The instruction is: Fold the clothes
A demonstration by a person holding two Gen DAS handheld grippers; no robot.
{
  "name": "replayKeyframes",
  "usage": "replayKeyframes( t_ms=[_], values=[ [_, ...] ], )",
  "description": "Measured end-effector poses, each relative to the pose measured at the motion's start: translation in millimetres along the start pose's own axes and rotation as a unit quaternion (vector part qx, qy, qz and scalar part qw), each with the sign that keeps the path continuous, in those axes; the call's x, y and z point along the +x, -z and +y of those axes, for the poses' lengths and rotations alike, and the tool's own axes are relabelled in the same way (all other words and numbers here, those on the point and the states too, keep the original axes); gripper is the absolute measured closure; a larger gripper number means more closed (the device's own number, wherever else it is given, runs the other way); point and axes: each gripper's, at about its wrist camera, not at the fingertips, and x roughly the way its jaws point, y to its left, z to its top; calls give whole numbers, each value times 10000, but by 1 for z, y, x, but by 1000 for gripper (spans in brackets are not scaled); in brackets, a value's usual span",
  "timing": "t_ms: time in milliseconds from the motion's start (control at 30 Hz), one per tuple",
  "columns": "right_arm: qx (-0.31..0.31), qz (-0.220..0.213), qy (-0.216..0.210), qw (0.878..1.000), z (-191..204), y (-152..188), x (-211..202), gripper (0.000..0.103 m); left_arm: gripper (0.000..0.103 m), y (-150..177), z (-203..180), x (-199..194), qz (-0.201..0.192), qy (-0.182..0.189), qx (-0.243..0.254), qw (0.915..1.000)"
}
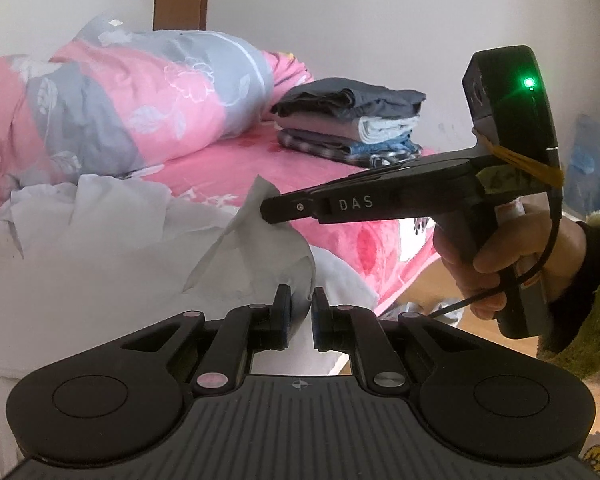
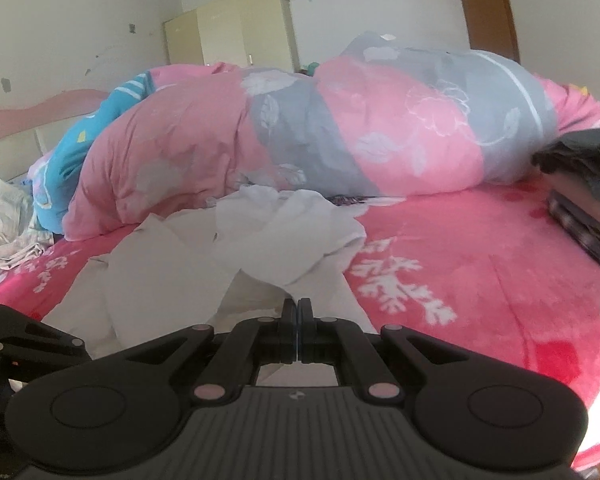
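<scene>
- Quilt (image 1: 112, 104) in pink and grey, printed with white flowers, lies bunched along the far left of the bed, against the wall.
- White garment (image 1: 100, 248) sprawls crumpled on the pink bedsheet (image 1: 236, 160) in front of the quilt, with its near edge lifted off the bed.
- Left gripper (image 1: 300, 300) sits low in the middle of the left wrist view; its jaws stand almost together and pinch a fold of the white garment between the pads.
- Right gripper (image 1: 269, 211) reaches in from the right in the same view, its tip clamped on a raised corner of the white garment; in its own view, the right gripper (image 2: 299, 307) shows jaws pressed fully together with the cloth's edge just at the tips.
- Stack of folded clothes (image 1: 348, 120), dark grey on top, white and blue checks below, rests further back on the bedsheet, well apart from the garment.
- Right hand (image 1: 504, 256), in a fuzzy green sleeve (image 1: 592, 292), grips the right gripper's handle at the far right.
</scene>
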Motion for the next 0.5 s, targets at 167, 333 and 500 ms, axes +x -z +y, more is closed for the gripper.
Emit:
replayKeyframes(
  t_ms=[167, 333, 500],
  values=[
    [-71, 44, 5, 10000, 1, 7, 0, 103, 91, 4, 5, 3, 252, -33, -136, 9996],
    [-248, 434, 314, 9983, 0, 20, 3, 93, 70, 11, 17, -4, 431, -48, -383, 9983],
    [-6, 552, 477, 9973, -10, 28, -15, 60, 59, 15, 43, -36, 254, -310, -784, 9961]
  ],
)
